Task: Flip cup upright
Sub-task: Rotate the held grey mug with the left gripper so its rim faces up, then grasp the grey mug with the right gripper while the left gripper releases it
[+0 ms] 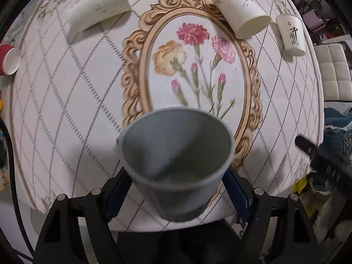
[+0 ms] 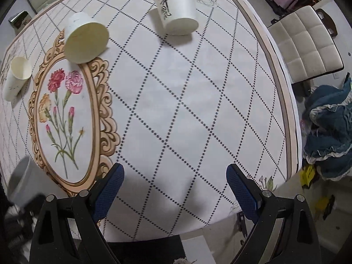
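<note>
My left gripper (image 1: 176,189) is shut on a grey cup (image 1: 176,158). It holds the cup above the near edge of the table, with the open mouth facing the camera and away from me. The same grey cup shows blurred at the far left of the right wrist view (image 2: 21,180). My right gripper (image 2: 175,182) is open and empty above the tablecloth near the front edge. It also shows as a dark shape at the right of the left wrist view (image 1: 319,156).
A round table (image 2: 220,101) carries a checked cloth with a flower medallion (image 1: 195,66). Two white paper cups lie on their sides (image 1: 101,4) (image 1: 239,11). One white cup with black characters stands inverted (image 1: 291,34). A red cup (image 1: 8,59) lies at the left edge. Chair (image 2: 305,44) at right.
</note>
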The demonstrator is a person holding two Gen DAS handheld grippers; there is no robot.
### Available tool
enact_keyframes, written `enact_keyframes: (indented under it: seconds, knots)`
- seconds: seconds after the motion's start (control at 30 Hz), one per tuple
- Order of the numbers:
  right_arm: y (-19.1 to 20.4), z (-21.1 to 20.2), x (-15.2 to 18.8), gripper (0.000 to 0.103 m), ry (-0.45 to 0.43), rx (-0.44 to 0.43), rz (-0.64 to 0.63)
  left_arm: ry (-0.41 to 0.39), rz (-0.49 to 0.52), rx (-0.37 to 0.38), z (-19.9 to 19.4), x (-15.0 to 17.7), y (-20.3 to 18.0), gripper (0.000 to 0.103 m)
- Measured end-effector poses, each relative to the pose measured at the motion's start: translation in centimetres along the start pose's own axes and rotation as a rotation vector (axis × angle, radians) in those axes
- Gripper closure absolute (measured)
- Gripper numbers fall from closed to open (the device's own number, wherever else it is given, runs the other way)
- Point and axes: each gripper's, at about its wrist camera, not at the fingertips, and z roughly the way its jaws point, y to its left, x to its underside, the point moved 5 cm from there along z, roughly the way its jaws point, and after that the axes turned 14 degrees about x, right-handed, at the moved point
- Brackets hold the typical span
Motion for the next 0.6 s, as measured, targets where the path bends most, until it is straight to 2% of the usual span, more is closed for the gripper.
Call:
enact_keyframes:
  seconds: [0.2,0.43,0.6]
  knots:
    - [-0.4,0.4,-0.3,0.008,-0.006,0.013,-0.011,-0.005,0.005,-0.022,0.9,-1.9,-0.2,0.023]
    - [-0.5,0.2,-0.4,0.008,-0.01,0.024,-0.023,-0.004,-0.006,-0.01,1.0,-1.8,0.1,0.023]
    - [-0.8,0.4,-0.4,0.008,-0.014,0.028,-0.04,-0.032,-0.01,-0.008,0.8,-1.4,0.1,0.014]
